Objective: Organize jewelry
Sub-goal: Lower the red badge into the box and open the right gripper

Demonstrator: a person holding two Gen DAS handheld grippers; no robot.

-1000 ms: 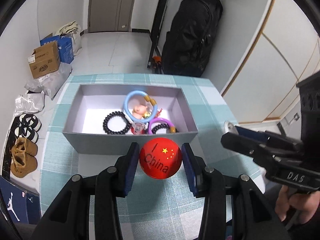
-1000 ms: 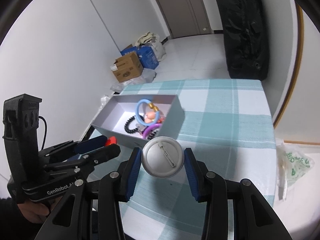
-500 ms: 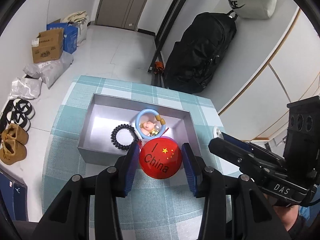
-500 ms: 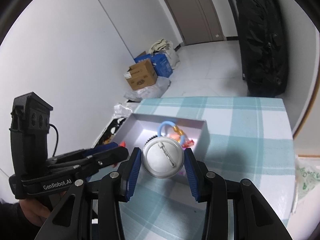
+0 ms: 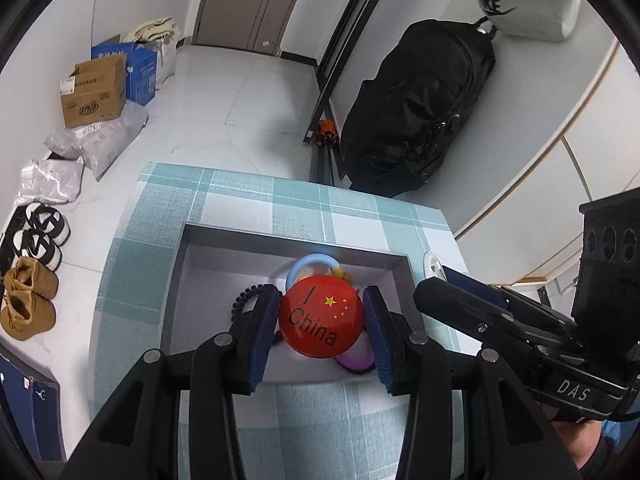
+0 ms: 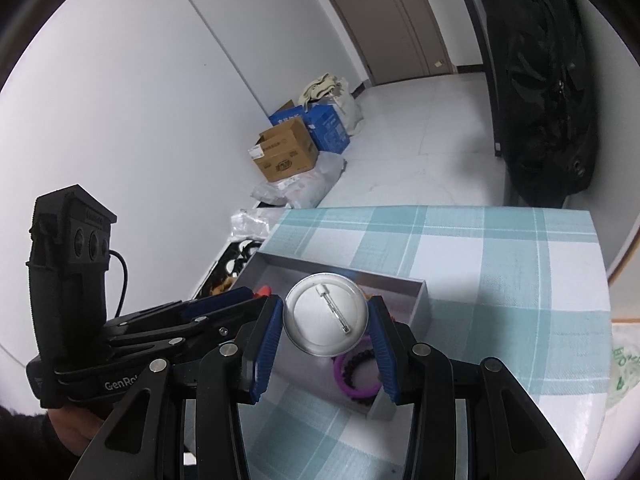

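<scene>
Left wrist: left gripper (image 5: 322, 322) clamps the red badge (image 5: 321, 317), printed face showing, frame centre, over the grey box (image 5: 188, 256).

Right wrist: right gripper (image 6: 326, 320) clamps the silver badge (image 6: 326, 314), pin-back showing, above the purple bracelet (image 6: 356, 376) in the box.

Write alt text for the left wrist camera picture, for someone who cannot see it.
A handheld left gripper clamps a round red badge printed "I China" above an open grey rectangular box of bracelets, on a teal checked tablecloth. The right gripper, holding a second badge, enters from the right.
</scene>
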